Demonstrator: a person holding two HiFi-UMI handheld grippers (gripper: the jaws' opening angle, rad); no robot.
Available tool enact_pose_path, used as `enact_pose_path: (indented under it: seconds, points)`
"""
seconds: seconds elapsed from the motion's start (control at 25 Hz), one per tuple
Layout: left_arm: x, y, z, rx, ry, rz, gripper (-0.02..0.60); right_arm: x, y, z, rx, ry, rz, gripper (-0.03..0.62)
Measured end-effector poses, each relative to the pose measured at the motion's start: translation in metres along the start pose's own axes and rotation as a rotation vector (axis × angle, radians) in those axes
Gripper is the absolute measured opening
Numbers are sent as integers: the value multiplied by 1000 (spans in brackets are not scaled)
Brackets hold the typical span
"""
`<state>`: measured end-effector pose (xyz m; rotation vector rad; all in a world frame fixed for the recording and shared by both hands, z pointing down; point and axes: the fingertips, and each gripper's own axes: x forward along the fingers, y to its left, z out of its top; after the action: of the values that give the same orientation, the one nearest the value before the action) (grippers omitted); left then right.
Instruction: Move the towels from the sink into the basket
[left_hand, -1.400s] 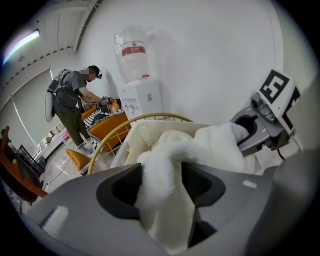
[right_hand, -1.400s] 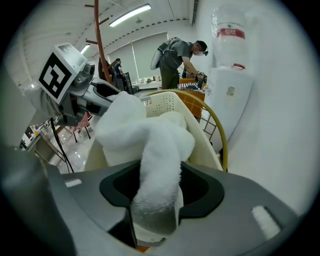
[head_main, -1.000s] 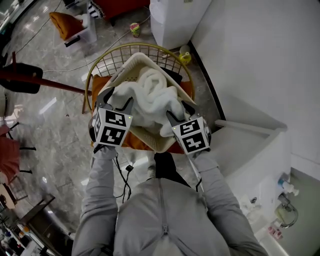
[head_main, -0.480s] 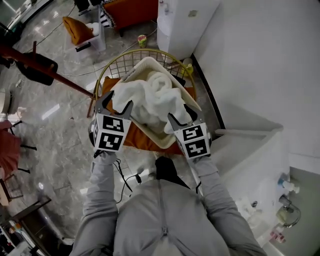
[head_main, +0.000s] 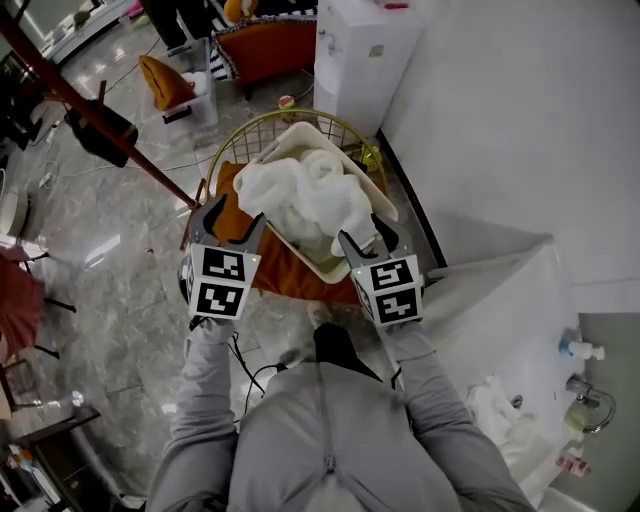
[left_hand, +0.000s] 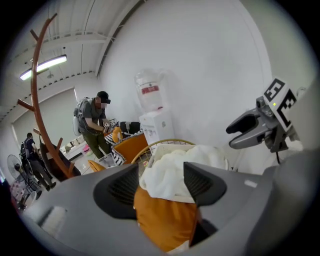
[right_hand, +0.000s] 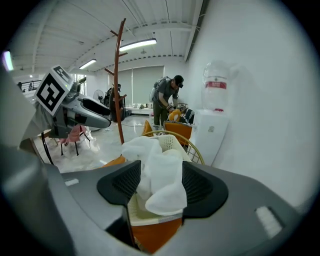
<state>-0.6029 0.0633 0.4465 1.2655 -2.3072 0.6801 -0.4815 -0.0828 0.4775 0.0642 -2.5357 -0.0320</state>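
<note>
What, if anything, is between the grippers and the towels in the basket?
Nothing visible. The towels lie heaped uncovered in the basket, and the left gripper and right gripper hang open just short of them, with clear air between.

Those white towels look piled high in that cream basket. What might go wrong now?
The white towels are heaped above the cream plastic basket's rim, and one fold hangs over its near edge, so it may slide out. The basket rests on a soft orange cushion, so it might tip.
</note>
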Motion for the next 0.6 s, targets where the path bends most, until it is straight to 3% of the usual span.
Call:
enact_pose_path:
  seconds: [0.36,0.6]
  points:
    - [-82,-38,-4,51,-109,-15,307,-98,25,6,18,-145,-103,238]
    - [-124,-74,-13,74,-144,-52,307,-174,28,-15,85,-199,-186,238]
